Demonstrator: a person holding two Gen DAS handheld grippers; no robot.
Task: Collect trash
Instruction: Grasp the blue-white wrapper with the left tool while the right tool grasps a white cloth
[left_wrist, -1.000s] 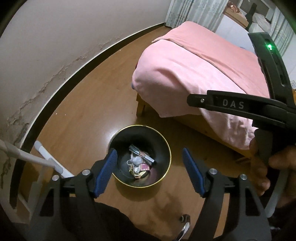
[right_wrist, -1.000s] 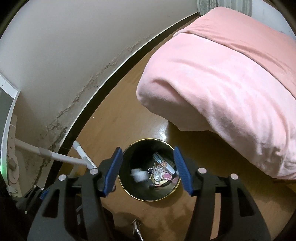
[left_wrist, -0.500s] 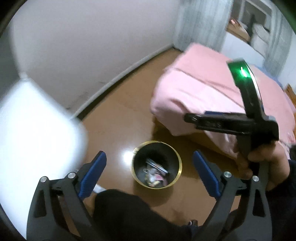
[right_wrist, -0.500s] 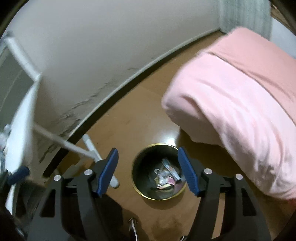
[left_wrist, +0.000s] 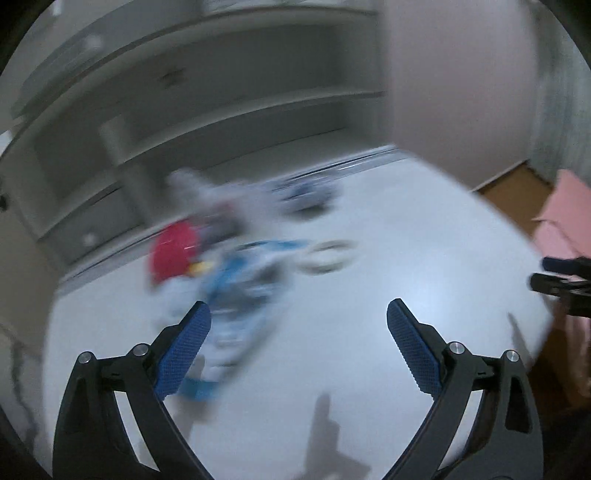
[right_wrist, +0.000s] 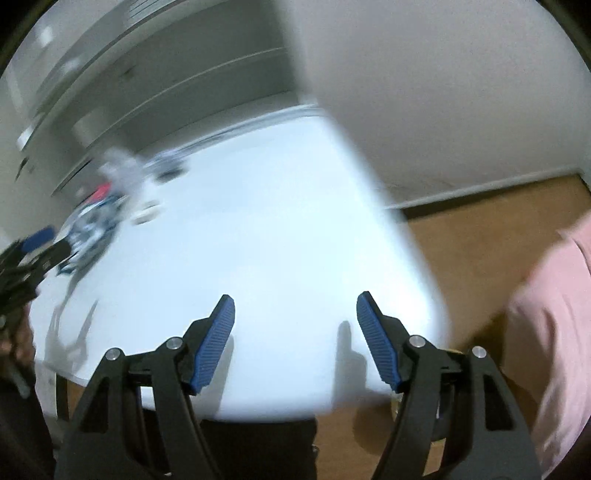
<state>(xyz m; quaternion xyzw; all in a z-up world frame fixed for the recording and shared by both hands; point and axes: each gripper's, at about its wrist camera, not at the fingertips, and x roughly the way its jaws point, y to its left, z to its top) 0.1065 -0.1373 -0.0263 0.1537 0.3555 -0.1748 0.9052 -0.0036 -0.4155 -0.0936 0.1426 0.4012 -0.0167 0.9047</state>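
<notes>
Everything is motion-blurred. A pile of trash lies at the back left of a white table (left_wrist: 406, 258): a red item (left_wrist: 173, 251), a blue-and-white wrapper (left_wrist: 240, 280), a white ring-shaped piece (left_wrist: 327, 253) and a dark item (left_wrist: 306, 194). My left gripper (left_wrist: 297, 306) hovers open just in front of the wrapper, nothing between its jaws. My right gripper (right_wrist: 295, 297) is open and empty over the bare near right part of the table (right_wrist: 258, 221), far from the trash pile (right_wrist: 96, 218). The left gripper (right_wrist: 40, 243) shows at that view's left edge.
White shelves and drawers (left_wrist: 221, 92) stand right behind the table. A pale wall runs to the right. Brown wooden floor (right_wrist: 472, 240) and the pink bed cover (right_wrist: 554, 314) lie beyond the table's right edge.
Both views have swung up and away from the black bin on the floor to the white table top. The left jaws have spread wider; the right jaws have opened a little.
</notes>
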